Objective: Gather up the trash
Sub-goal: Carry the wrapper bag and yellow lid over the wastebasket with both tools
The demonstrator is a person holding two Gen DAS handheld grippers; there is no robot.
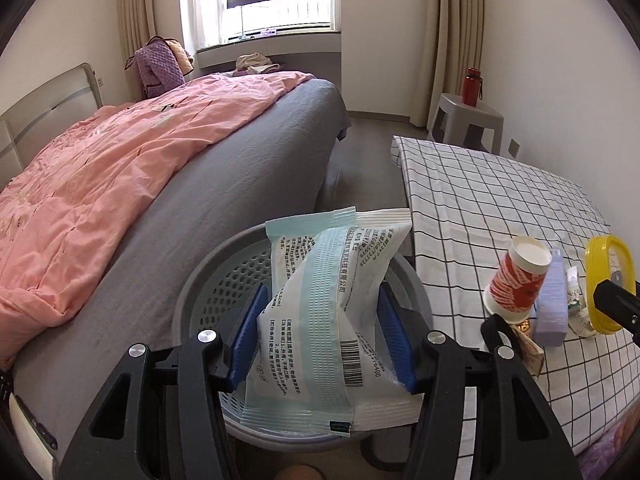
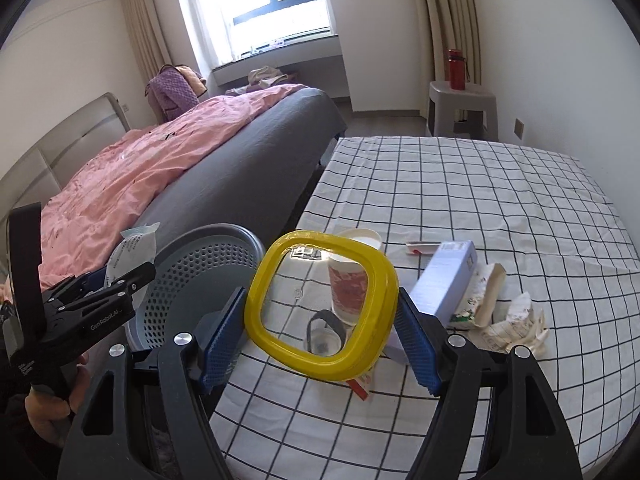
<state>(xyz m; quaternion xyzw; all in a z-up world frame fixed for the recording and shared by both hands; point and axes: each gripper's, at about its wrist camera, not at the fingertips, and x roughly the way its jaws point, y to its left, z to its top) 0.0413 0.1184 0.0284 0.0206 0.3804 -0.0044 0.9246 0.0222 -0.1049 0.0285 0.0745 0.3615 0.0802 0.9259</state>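
We hold 2 tools, and each one is clamped on a piece of trash. The left tool squeezes a white and pale green packet between its blue pads, directly above the grey perforated bin that stands on the floor between the bed and the tabletop. We judge it is kept there so that the packet can fall straight into the bin when the pads separate.

The right tool grips a yellow-rimmed clear lid by its 2 sides and keeps it raised and tilted above the checked cloth, near the left edge of the tabletop, probably on its way to the same bin.

The left view shows the print and barcode of the packet and how it covers the bin mouth. The right view shows more of what remains: a red and white paper cup seen through the lid, a pale purple box, crumpled wrappers on the right, and a small grey-rimmed round thing behind the lid.
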